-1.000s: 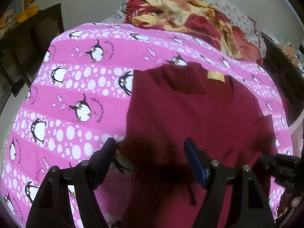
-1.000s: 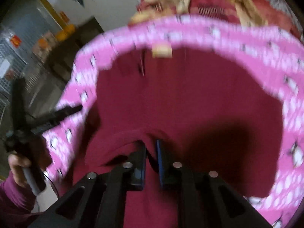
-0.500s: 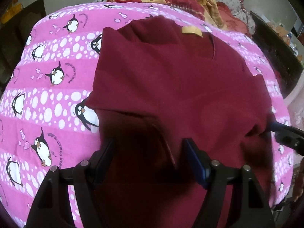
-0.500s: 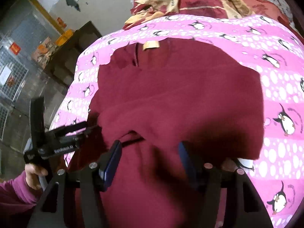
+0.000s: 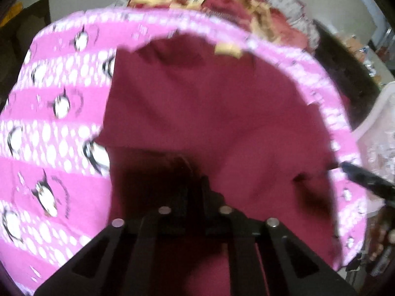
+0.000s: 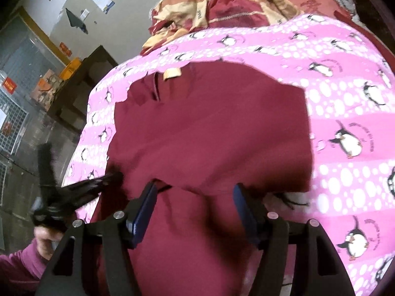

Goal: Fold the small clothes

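A maroon shirt (image 5: 209,113) with a tan neck label (image 5: 227,49) lies on the pink penguin bedsheet (image 5: 49,128). My left gripper (image 5: 195,172) is shut on a raised fold of the shirt near its lower part. In the right wrist view the same shirt (image 6: 209,128) lies flat, its label (image 6: 172,73) at the far end. My right gripper (image 6: 195,197) is open over the shirt's folded near edge, with cloth between the blue pads but not pinched. The left gripper (image 6: 116,176) shows at the shirt's left edge there.
A crumpled red and yellow blanket (image 6: 222,7) lies at the head of the bed. A dark table (image 6: 81,81) with orange boxes stands left of the bed. White lacy cloth (image 5: 375,128) lies to the right.
My left gripper has closed on the shirt fold. My right gripper, shut on the shirt a second ago, has opened and stays open.
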The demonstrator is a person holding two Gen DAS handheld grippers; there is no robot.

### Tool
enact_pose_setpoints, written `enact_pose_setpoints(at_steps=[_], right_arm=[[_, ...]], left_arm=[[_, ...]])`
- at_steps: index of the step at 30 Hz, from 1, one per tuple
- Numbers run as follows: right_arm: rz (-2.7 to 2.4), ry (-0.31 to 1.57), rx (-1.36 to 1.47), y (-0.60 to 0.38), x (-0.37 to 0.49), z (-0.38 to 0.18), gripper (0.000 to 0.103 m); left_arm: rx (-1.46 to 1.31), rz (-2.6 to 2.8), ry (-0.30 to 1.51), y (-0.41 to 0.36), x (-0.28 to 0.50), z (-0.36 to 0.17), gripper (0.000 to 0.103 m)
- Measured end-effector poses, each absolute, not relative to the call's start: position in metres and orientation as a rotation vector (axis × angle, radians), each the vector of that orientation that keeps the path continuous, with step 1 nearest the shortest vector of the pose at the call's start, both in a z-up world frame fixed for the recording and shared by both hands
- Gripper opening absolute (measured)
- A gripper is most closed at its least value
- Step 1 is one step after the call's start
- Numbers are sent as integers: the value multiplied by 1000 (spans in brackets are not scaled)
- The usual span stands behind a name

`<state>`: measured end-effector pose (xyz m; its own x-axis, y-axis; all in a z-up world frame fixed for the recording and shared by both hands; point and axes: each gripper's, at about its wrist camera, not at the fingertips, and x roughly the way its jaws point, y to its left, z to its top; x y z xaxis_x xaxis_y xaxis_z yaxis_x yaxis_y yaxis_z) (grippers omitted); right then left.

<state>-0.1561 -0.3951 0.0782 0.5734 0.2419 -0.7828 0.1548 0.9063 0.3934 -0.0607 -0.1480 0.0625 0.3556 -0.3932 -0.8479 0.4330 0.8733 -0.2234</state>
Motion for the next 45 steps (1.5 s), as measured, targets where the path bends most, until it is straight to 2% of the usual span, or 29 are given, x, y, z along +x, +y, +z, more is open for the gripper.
enact_pose_setpoints(at_steps=[3, 7, 15, 22, 23, 24, 25, 26, 27, 28, 29, 30, 35, 36, 39, 42, 45], right_arm=[[-6, 939, 478, -413, -161, 82, 74], [-120, 948, 513, -438, -156, 71, 74], [-235, 977, 574, -481, -124, 42, 78], [-179, 992, 561, -479, -94, 22, 78], [-168, 1001, 550, -476, -90, 17, 74], [-159, 1009, 545, -475, -86, 13, 48], [-157, 1003, 547, -474, -84, 11, 33], [-170, 982, 538, -475, -84, 14, 30], [-169, 967, 518, -474, -85, 18, 21], [-170, 949, 495, -474, -88, 25, 19], [-178, 939, 482, -473, -90, 28, 19], [-190, 940, 467, -474, -91, 29, 19], [-241, 983, 431, -472, -87, 13, 19], [-245, 978, 449, -473, -90, 19, 22], [-287, 968, 445, -471, -103, 36, 50], [-245, 954, 384, -450, -117, 50, 52], [-200, 1014, 322, -428, -115, 41, 52]], left_arm=[[50, -543, 976, -141, -49, 102, 5], [52, -487, 901, -139, -18, 123, 5], [83, -349, 994, -132, 32, 79, 5], [122, -341, 1038, -132, 30, 57, 5], [123, -338, 1045, -134, 30, 55, 5], [120, -335, 1052, -134, 31, 53, 5], [112, -334, 1062, -134, 32, 52, 6], [106, -330, 1070, -133, 32, 50, 9], [104, -334, 1072, -133, 32, 50, 20], [103, -338, 1070, -132, 30, 50, 38], [104, -335, 1066, -132, 29, 48, 46], [111, -327, 1057, -132, 28, 46, 56], [147, -288, 1055, -135, 25, 31, 57], [145, -286, 1057, -134, 23, 30, 57], [152, -288, 1043, -131, 16, 34, 57], [158, -289, 1033, -130, 9, 37, 57], [150, -291, 1032, -128, 2, 41, 57]])
